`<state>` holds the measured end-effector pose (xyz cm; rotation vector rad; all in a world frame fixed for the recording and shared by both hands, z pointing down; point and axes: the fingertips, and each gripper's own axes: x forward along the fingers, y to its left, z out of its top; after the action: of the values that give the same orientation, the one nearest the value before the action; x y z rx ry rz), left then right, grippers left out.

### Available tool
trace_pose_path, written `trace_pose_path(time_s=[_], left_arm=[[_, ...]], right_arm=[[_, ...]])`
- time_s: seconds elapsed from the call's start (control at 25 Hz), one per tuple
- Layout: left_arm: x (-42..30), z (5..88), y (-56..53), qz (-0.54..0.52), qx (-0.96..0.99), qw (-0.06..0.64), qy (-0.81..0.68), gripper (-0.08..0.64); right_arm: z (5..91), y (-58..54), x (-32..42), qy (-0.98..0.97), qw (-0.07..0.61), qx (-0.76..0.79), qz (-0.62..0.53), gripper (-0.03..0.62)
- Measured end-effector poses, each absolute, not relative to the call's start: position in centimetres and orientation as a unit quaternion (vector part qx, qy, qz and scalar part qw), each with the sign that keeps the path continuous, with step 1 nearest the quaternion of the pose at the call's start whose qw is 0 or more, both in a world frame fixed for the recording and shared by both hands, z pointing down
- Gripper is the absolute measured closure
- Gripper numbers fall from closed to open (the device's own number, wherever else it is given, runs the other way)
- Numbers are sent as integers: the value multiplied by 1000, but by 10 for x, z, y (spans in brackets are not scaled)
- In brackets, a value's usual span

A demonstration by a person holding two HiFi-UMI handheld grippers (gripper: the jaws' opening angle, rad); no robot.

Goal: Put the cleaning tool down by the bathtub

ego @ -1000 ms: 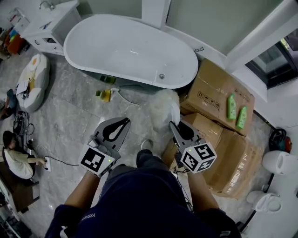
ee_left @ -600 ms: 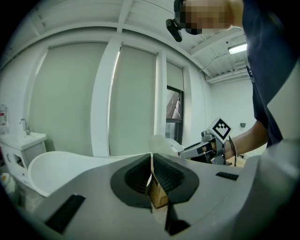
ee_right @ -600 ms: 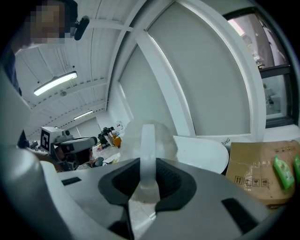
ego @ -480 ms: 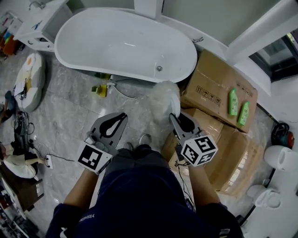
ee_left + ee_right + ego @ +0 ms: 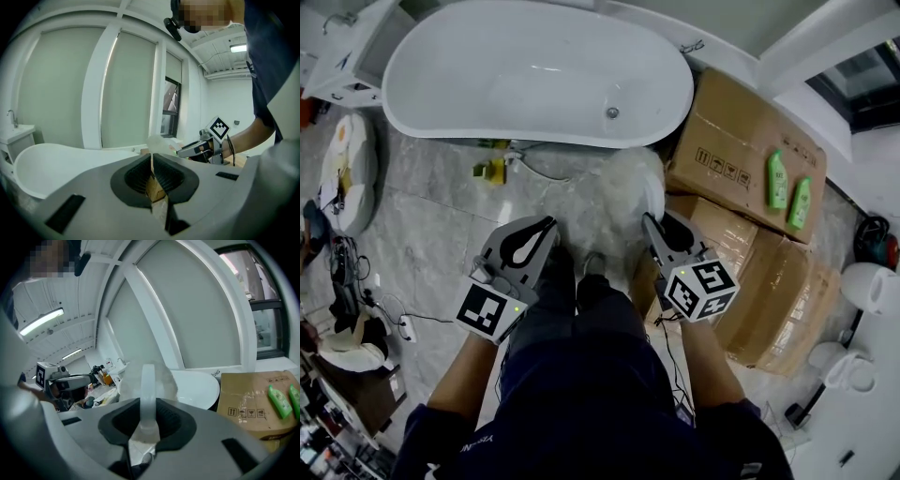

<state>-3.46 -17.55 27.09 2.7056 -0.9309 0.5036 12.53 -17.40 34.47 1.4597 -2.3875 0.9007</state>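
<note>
Obs.: your right gripper (image 5: pixel 652 223) is clenched on the cleaning tool (image 5: pixel 630 187). In the right gripper view its pale, flat plastic handle (image 5: pixel 148 380) stands upright between the ribbed black pads (image 5: pixel 172 420), pinched near its base. Probable reason for the low hold: the fluffy head leads, pointing toward the bathtub (image 5: pixel 534 89), so it can meet the floor (image 5: pixel 431 216) first when you lower it. Tool location: centre of the head view, just below the tub's lower-right rim and just left of the cardboard boxes (image 5: pixel 741 141). I judge it carried above the floor, not yet set down. Your left gripper (image 5: pixel 546 227) is closed with nothing in it, only a thin slit between the jaws. It sits beside the right one, apart from the tool, seemingly idle. Materials: tub is glossy, smooth, oval and white. Tool head is soft, wispy and shaggy, and should squash on contact. Floor is hard grey veined stone tile. Boxes are matte brown and taped, with two green bottles (image 5: pixel 778 180) lying on top.
</note>
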Motion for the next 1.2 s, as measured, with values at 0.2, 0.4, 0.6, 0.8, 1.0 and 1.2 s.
trace_pose_path(time_s=[0.2,0.4,0.6,0.8,1.0,1.2], left_arm=[[-37,316,-193,195,925,133,-296,518],[-45,371,-214,212,927,144,-275,518],[-51,442,-228,219,927,157,-262,518],[-50,523,-245,233,926,158,-252,518],[-45,600,-265,241,928,147,-245,518],[-35,672,-284,247,930,145,-232,518]], right_arm=[[392,-184,127,-789,115,511,321,500],[451,-193,121,-773,142,523,328,500],[521,-198,117,-761,159,535,331,500],[606,-208,119,-753,173,537,338,500],[694,-216,117,-751,199,527,344,500],[770,-230,119,-748,214,526,345,500]])
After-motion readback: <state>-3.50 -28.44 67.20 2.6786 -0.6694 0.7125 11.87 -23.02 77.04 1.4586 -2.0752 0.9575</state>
